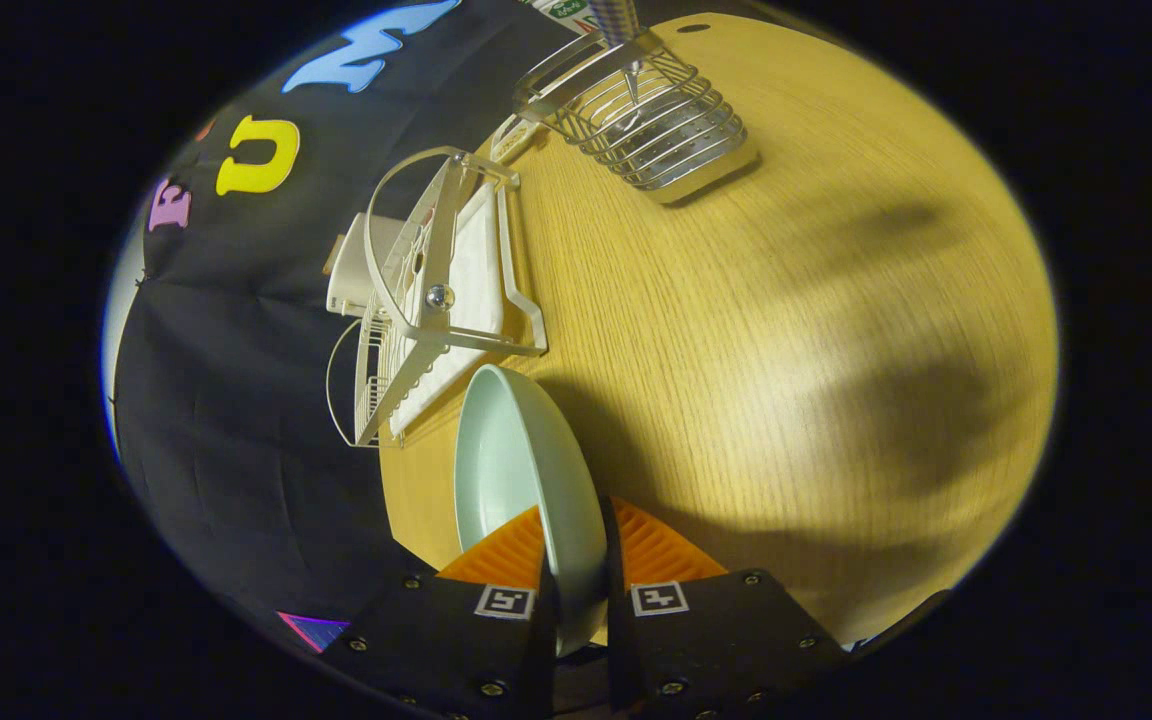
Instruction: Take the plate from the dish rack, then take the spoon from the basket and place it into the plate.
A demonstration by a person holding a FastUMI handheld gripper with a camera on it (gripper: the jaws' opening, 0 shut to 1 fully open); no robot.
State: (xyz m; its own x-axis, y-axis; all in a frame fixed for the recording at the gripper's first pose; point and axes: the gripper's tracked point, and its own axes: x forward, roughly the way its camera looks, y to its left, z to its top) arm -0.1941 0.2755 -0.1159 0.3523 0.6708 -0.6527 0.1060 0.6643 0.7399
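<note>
**Plate held on edge above the table**

A light wood-grain table (pixel 786 330) is seen against the booth's black cloth wall (pixel 226 400). A pale green plate (pixel 521 470) is gripped on edge by the gripper (pixel 576 560), whose fingers are closed down to the thickness of the rim, one pad pressed on each face. The plate is held upright, its long axis running away from the fingers toward the dish rack (pixel 436 290), with its hollow face turned to the cloth wall and its back to the open table. The far rim of the plate lies just beside the near corner of the white rack. Well beyond, a wire basket (pixel 646 120) is set on the table, and a spoon (pixel 626 50) is stood upright in it, handle upward.
</note>
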